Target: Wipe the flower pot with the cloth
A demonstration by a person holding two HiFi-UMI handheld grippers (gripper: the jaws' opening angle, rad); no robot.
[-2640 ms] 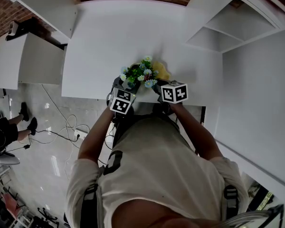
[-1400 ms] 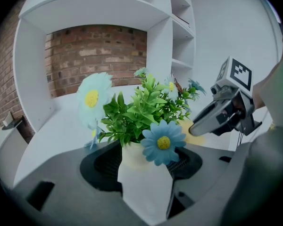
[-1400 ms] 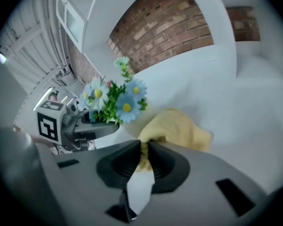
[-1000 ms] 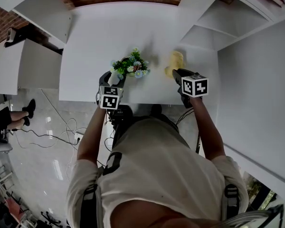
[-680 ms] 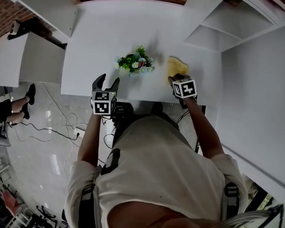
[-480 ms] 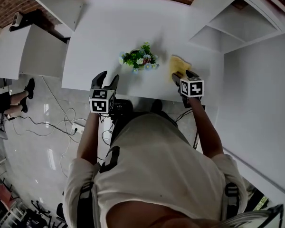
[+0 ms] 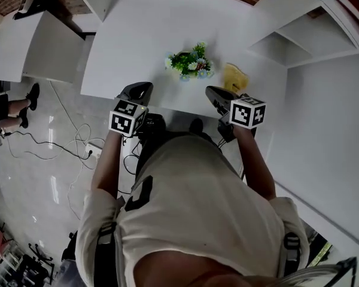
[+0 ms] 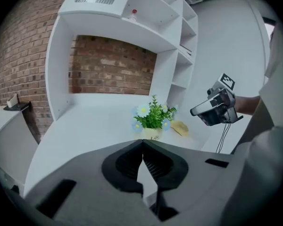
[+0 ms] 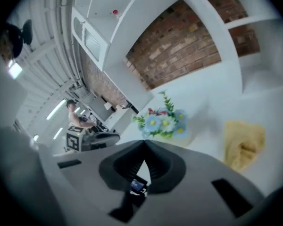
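Observation:
A small pale flower pot (image 7: 190, 63) with green leaves and blue-white flowers stands upright on the white table (image 7: 143, 40). A crumpled yellow cloth (image 7: 234, 76) lies just right of it, touching neither gripper. My left gripper (image 7: 139, 91) hovers at the table's near edge, left of the pot, jaws closed tip to tip on nothing. My right gripper (image 7: 213, 93) hangs near the edge below the cloth, also shut and empty. In the left gripper view the pot (image 8: 151, 133), cloth (image 8: 180, 127) and right gripper (image 8: 212, 110) lie ahead. The right gripper view shows pot (image 9: 166, 125) and cloth (image 9: 243, 142).
White shelving (image 7: 299, 34) rises at the table's right, with a brick wall behind. A lower white desk (image 7: 30, 46) stands to the left. Cables (image 7: 72, 142) trail on the shiny floor, where another person's legs (image 7: 6, 109) show at the far left.
Both grippers have drawn back from the pot and cloth toward the table's near edge. The left jaws, open half a second ago, have closed. The cloth stays on the table.

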